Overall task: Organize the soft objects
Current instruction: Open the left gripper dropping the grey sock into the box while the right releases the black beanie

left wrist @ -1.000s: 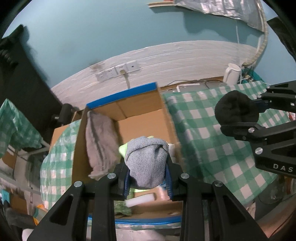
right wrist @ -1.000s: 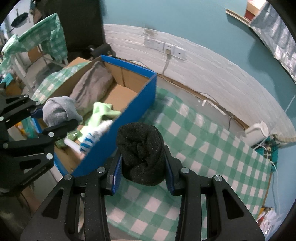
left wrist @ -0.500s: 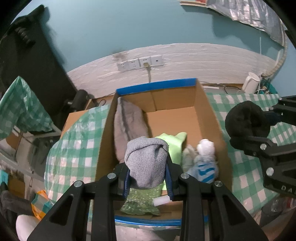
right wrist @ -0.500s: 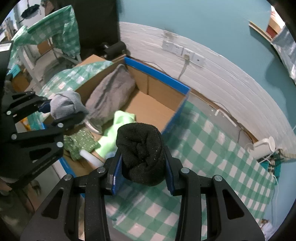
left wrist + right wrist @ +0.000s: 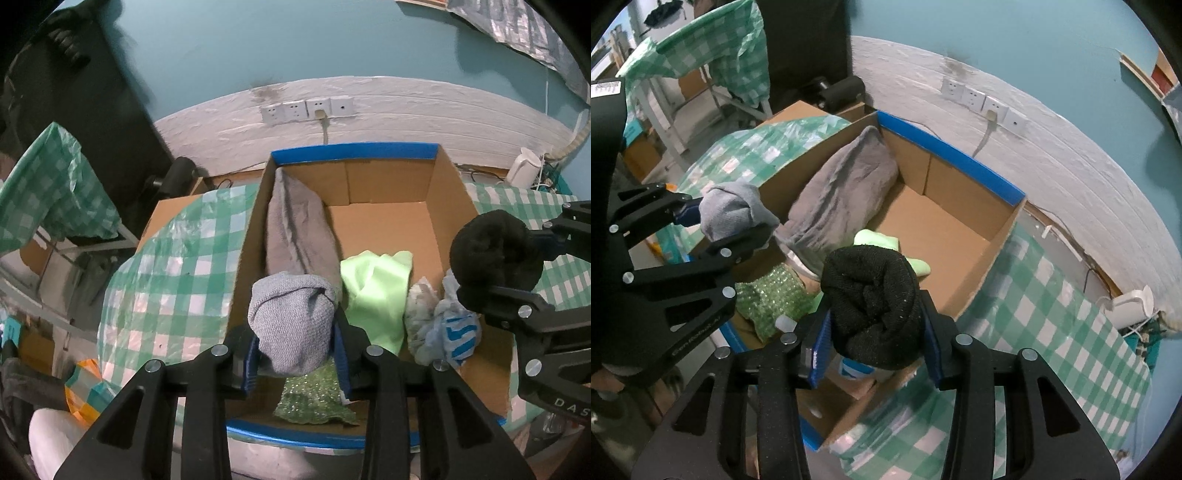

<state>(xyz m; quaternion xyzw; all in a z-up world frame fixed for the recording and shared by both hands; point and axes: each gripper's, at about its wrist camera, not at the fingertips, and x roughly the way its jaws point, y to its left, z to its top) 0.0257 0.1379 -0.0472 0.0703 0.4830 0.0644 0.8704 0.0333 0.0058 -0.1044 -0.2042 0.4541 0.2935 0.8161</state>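
Two sock rolls over the box

Your left hand-held gripper (image 5: pixel 295 354) and right hand-held gripper (image 5: pixel 873 345), jaws just easing, seemingly still pinch the grey roll (image 5: pixel 291 325) and black roll (image 5: pixel 873 306) mid-bundle above the cardboard box (image 5: pixel 354 153); both are light and squashy.

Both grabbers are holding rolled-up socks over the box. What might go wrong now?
The jaws of the left gripper have just been opening with the grey sock between them, above the box's left wall, so it might fall outside. The jaws of the right gripper have also been opening, and the black sock hangs over the near edge, so it might miss. A falling roll might also come undone.
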